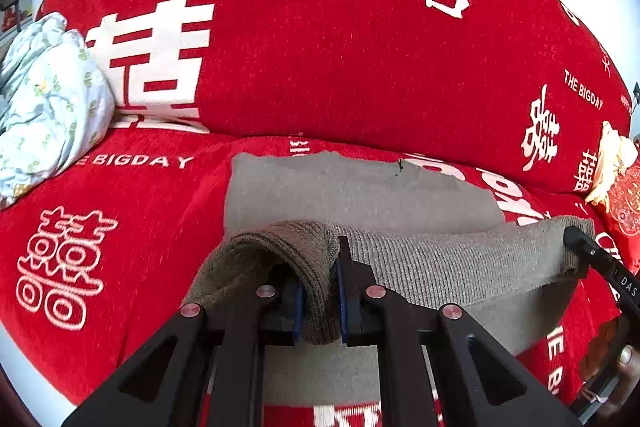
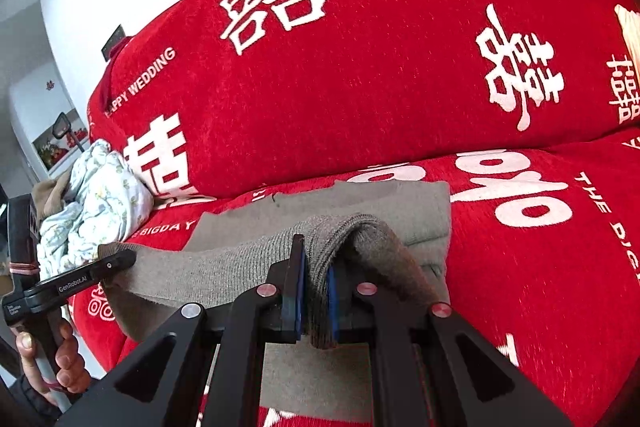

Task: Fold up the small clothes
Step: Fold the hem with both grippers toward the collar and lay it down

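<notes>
A grey-brown knitted garment (image 1: 440, 267) lies on the red sofa seat, its near edge lifted and stretched between both grippers. My left gripper (image 1: 320, 291) is shut on the garment's left corner. My right gripper (image 2: 316, 291) is shut on its right corner (image 2: 360, 239). The far part of the garment (image 1: 340, 187) lies flat on the seat; it also shows in the right wrist view (image 2: 360, 199). The right gripper's tip shows in the left wrist view (image 1: 580, 243), and the left gripper's tip shows in the right wrist view (image 2: 116, 261).
The sofa's red back cushion (image 1: 320, 47) with white lettering rises just behind the garment. A crumpled pale floral cloth (image 1: 48, 99) sits on the seat at the left, also in the right wrist view (image 2: 96, 199). A red embroidered cushion (image 1: 624, 203) lies at the right.
</notes>
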### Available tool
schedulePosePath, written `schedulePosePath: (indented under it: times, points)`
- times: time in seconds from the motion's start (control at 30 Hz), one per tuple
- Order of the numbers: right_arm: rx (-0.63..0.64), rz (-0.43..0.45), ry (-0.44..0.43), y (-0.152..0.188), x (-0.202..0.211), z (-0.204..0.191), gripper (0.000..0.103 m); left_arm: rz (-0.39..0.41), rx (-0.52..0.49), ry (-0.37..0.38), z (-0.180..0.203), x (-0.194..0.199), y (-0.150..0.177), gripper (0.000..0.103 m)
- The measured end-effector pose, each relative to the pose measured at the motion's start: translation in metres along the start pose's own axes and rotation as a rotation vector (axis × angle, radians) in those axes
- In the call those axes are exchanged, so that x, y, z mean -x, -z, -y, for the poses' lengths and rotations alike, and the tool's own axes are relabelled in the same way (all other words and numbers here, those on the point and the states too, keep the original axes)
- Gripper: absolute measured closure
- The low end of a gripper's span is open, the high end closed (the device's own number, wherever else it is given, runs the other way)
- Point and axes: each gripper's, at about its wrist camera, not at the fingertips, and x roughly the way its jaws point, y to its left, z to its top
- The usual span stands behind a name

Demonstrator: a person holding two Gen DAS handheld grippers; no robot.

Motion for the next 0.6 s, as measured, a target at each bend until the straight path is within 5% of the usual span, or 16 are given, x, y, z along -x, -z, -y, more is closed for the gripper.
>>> schedulePosePath:
  times: [0.6]
  points:
    - [0.005,-0.049,0.063,-0.037,-0.068,0.008,0.093,-0.026,0.005,0.003,-0.001,-0.063,-0.045,0.09]
